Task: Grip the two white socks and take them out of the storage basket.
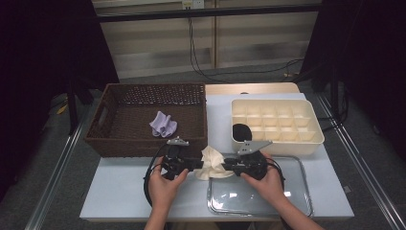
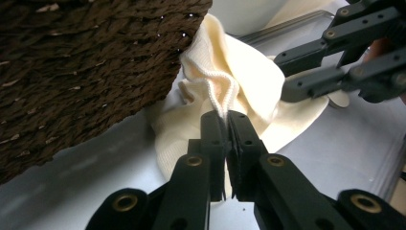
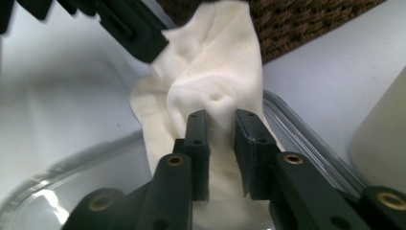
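Observation:
A cream sock (image 1: 213,163) hangs bunched between my two grippers, just above the white table in front of the brown basket. My left gripper (image 1: 194,164) is shut on the sock's ribbed cuff (image 2: 225,96), which is pinched at the jaw tips (image 2: 226,120). From the other side my right gripper (image 1: 227,166) grips a fold of the sock (image 3: 215,72), and the cloth fills the gap between its jaws (image 3: 221,117). The right gripper's jaws (image 2: 335,62) also appear in the left gripper view, against the cloth.
A woven brown basket (image 1: 143,143) at the back left holds a purple sock (image 1: 163,124). A cream compartment box (image 1: 316,139) at the back right has a black item (image 1: 242,131) in its near left cell. A clear tray (image 1: 297,201) lies under my right hand.

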